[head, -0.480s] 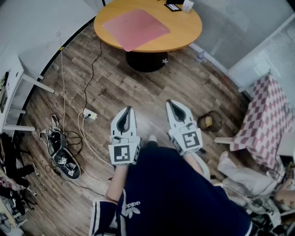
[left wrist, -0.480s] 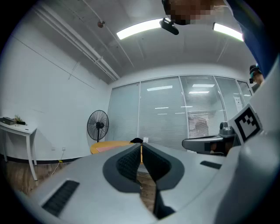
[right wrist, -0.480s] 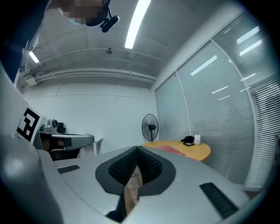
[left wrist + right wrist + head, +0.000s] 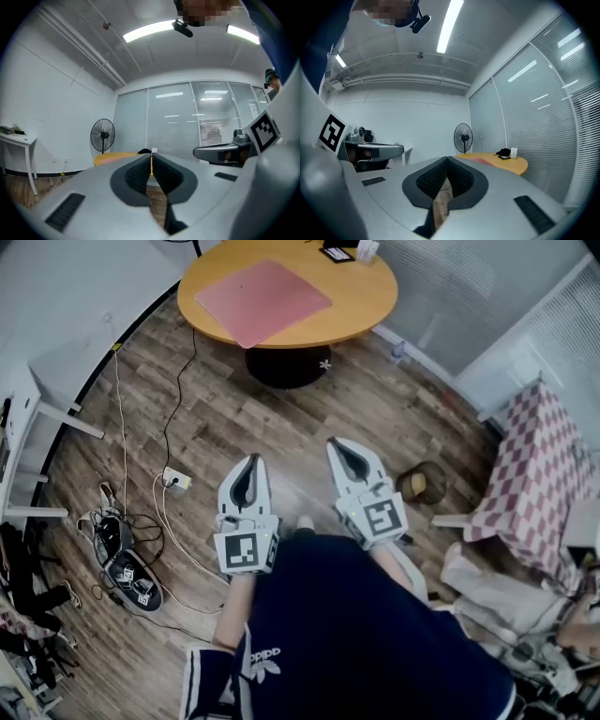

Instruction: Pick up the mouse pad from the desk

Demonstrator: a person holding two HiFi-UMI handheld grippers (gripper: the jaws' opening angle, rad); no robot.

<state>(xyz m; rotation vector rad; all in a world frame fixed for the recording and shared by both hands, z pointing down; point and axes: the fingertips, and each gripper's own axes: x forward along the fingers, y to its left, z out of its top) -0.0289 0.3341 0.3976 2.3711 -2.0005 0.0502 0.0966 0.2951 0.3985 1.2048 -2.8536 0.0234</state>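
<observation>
Head view: pink mouse pad (image 4: pixel 262 301) lies flat on round table (image 4: pixel 375 306), well apart from left gripper (image 4: pixel 248 463) and right gripper (image 4: pixel 339 446); left gripper view: jaws together, empty; right gripper view: jaws seemingly together, empty.

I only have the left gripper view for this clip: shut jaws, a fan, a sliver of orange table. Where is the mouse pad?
Observer: In the head view the pink mouse pad lies flat on the round table, with neither gripper near it.
Operator: And the other gripper's jaws?
Observer: The right hand-held gripper is shut, with nothing between its jaws.
Operator: Anything on the floor ahead?
Observer: A power strip lies on the wood floor, to the left of the left hand-held gripper.
</observation>
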